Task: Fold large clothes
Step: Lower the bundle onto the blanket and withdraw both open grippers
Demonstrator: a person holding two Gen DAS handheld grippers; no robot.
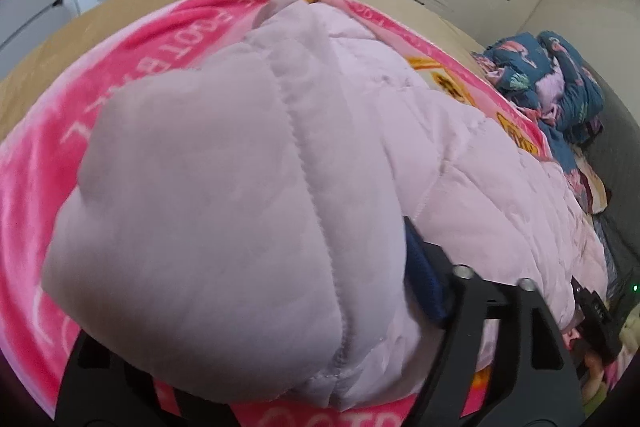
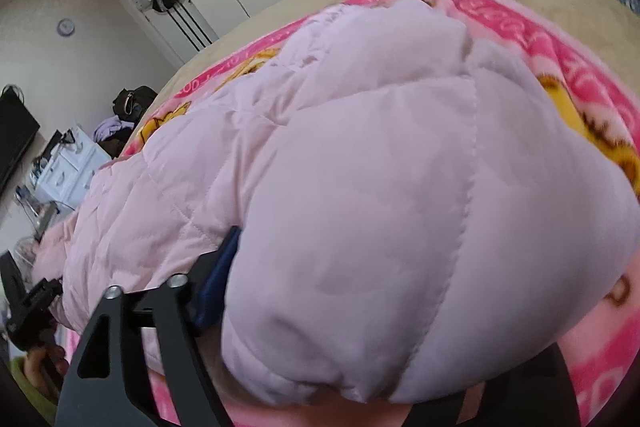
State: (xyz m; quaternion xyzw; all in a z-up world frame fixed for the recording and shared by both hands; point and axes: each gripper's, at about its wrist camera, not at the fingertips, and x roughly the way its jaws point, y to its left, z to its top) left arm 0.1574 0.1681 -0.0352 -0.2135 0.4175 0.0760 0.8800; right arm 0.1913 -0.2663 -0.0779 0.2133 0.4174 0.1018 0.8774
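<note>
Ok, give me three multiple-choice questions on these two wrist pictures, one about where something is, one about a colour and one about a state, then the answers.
1. What lies directly under the padded jacket?
A. a pink blanket
B. a wooden floor
C. a metal tray

2. What colour is the jacket?
A. dark green
B. pale pink
C. black

3. What is the left claw doing?
A. hanging free, apart from any fabric
B. pressing on a drawer
C. buried in jacket fabric

Answers:
1 A, the pink blanket with white lettering borders the jacket on all sides.
2 B, both views show pale pink quilting.
3 C, fabric bulges over the blue pad and fills the gap between the fingers.
</note>
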